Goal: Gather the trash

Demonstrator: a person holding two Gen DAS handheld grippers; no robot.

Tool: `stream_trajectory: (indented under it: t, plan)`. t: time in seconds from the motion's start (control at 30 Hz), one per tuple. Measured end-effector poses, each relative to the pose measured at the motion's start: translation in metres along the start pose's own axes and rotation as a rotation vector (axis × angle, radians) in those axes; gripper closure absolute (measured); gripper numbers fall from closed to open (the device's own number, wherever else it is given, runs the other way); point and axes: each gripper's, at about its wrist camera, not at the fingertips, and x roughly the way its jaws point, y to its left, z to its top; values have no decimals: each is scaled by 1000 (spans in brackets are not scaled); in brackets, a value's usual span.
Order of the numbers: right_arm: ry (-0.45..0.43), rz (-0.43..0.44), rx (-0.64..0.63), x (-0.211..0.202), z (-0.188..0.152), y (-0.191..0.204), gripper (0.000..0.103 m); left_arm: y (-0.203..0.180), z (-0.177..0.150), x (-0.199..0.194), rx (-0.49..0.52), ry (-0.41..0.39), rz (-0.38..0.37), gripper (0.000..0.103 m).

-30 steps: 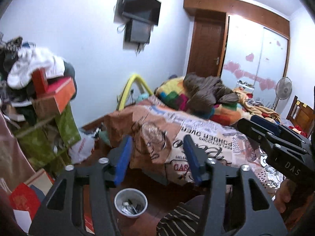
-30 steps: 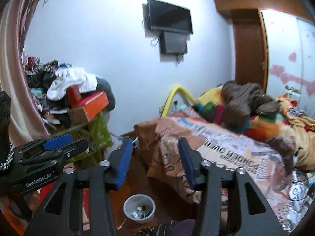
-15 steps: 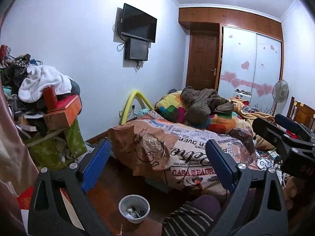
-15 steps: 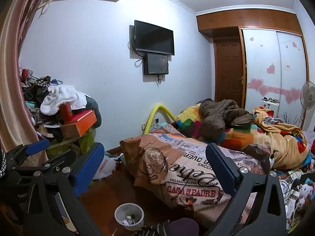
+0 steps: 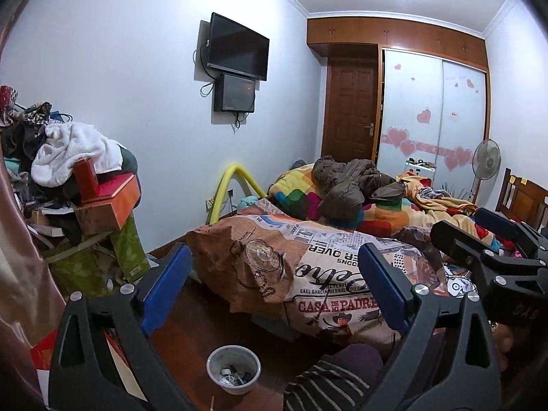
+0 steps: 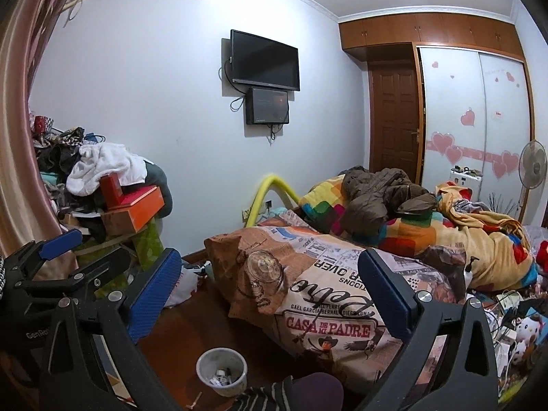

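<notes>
Room: a cluttered bedroom seen from two cameras held low, looking across a dark wooden floor toward a bed covered in a printed quilt and heaped blankets.

Left gripper: its two blue-padded fingers are spread wide with nothing between them — only floor and bed show through the gap.

Right gripper: likewise spread wide and empty; from the left camera it shows at the right edge, side by side with the left one.

Trash bin: a small pale bin stands upright on the floor just in front of the bed's foot, below and between the fingers of each gripper. It is also visible from the right camera.

Already collected: the bin holds a shallow layer of small mixed scraps at its bottom, too small to identify — so some trash appears to have gone in.

Left on the floor: a thin pale stick-like scrap lies just beside the bin, and a crumpled white bag or paper sits near the bed's corner; whether the latter counts as trash cannot be told.

Other clutter: a pile of clothes and boxes at the left wall, and cables and toys on the far right of the bed.

Person: a striped sleeve or trouser leg shows at the bottom edge.

Progress, as a judgement: partly done — both claws are free for the next pick, and the bin has plenty of room.
</notes>
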Motion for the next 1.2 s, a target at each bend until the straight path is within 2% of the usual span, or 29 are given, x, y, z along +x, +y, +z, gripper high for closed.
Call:
stream_trajectory:
  t: [0.7,1.2]
  plan:
    - [12,-12,30,-5,4,-13,1,-6,0,-1,20,0,-5,3]
    - [-6,-52,41,-12,6,-23,1,-4,4,-1,17,-6,-9,1]
